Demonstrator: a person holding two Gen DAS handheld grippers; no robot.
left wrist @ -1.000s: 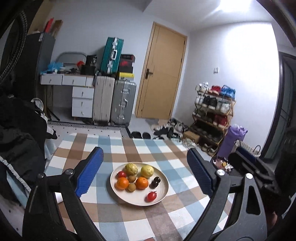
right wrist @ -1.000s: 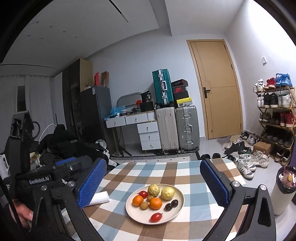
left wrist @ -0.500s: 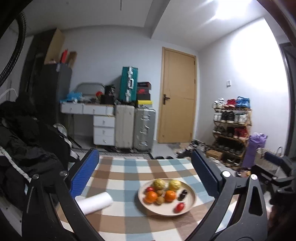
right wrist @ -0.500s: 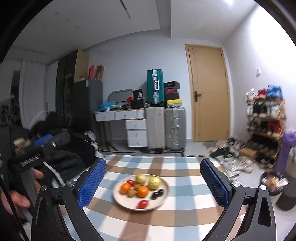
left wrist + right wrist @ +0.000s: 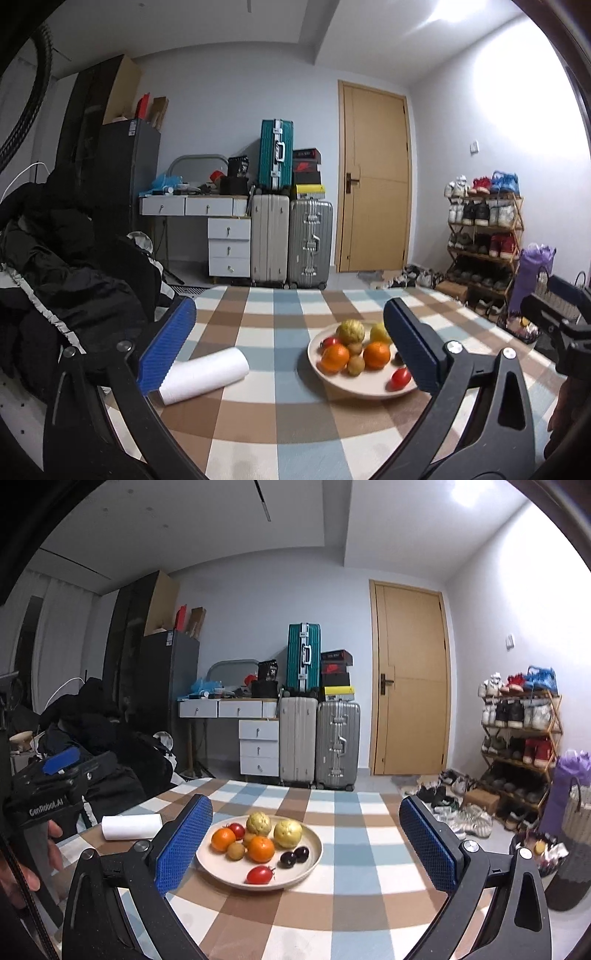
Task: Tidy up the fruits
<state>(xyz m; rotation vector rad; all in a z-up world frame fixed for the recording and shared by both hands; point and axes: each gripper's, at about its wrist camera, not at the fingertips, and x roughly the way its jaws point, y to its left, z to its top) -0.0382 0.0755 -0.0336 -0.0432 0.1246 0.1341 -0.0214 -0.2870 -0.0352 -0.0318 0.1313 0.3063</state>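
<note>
Both grippers now sit lower, nearer the plate (image 5: pixel 314 843); left gripper (image 5: pixel 291 343) has just spread wider, empty; right gripper (image 5: pixel 306 834) spread, empty.

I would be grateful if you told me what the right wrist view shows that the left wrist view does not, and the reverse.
Only the right wrist view shows the two dark plums in full and the person's hand holding the left hand-held gripper's body. Only the left wrist view shows a bicycle tyre at the upper left edge. Both show the beige plate of fruit, the two oranges, the white paper roll and the checked tablecloth.
</note>
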